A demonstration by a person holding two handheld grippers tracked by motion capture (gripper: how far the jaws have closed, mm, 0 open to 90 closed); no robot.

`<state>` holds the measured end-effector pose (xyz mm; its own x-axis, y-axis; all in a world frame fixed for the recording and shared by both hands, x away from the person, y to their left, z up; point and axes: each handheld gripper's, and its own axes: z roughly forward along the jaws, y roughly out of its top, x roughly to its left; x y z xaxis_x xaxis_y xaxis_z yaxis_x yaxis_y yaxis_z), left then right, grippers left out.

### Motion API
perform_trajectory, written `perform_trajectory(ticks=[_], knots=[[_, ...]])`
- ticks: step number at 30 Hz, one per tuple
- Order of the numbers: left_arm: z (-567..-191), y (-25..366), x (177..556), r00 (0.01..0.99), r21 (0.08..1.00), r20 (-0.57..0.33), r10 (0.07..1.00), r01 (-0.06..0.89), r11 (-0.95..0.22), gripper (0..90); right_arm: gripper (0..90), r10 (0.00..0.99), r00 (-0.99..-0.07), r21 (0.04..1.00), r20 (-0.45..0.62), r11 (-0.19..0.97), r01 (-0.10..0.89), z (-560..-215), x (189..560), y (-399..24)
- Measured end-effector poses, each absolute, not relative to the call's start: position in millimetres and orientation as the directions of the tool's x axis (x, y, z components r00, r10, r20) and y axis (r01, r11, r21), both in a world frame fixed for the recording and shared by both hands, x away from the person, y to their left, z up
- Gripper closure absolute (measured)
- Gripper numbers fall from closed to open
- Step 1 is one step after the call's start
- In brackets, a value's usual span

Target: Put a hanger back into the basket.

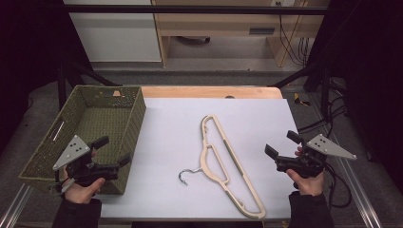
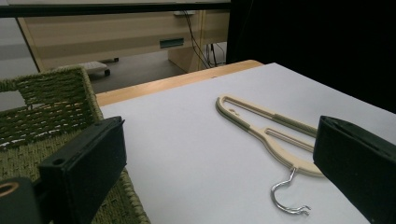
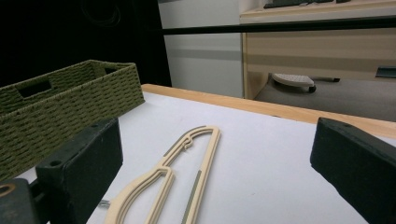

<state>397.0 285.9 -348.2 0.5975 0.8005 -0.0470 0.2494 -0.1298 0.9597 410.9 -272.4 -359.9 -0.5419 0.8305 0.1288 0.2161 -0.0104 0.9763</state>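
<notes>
A cream plastic clothes hanger [image 1: 223, 164] with a metal hook [image 1: 186, 175] lies flat on the white table sheet [image 1: 171, 128], running from the middle toward the near edge. It also appears ahead of both grippers, as the hanger [image 2: 268, 133] and the hanger [image 3: 187, 177]. My left gripper [image 1: 114, 151] hovers over the near right corner of the green woven basket [image 1: 71, 116], jaws wide apart and empty. My right gripper [image 1: 281, 145] is held at the table's right edge, facing the hanger, jaws wide apart and empty.
The basket [image 2: 42, 112] stands empty at the table's left side, seen too as the basket [image 3: 56, 100]. A wooden table edge [image 1: 209, 91] runs along the back. Beyond it are cabinets and cables on the floor. A black frame surrounds the table.
</notes>
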Motion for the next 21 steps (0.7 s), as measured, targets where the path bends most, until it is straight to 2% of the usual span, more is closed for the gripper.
perform_trajectory(ticks=[12,21], knots=[[-348.0,266.6,398.6,0.635,0.958,-0.026,0.772,0.237,-0.163,3.0,3.0,0.838,-0.532,0.976,0.12,0.0,0.219,-359.0,409.7,-269.2],[-351.4,235.7,407.1,0.676,0.943,-0.005,0.736,0.248,-0.221,3.7,2.9,0.836,-0.537,0.977,0.112,0.008,0.215,-358.9,409.2,-268.6]])
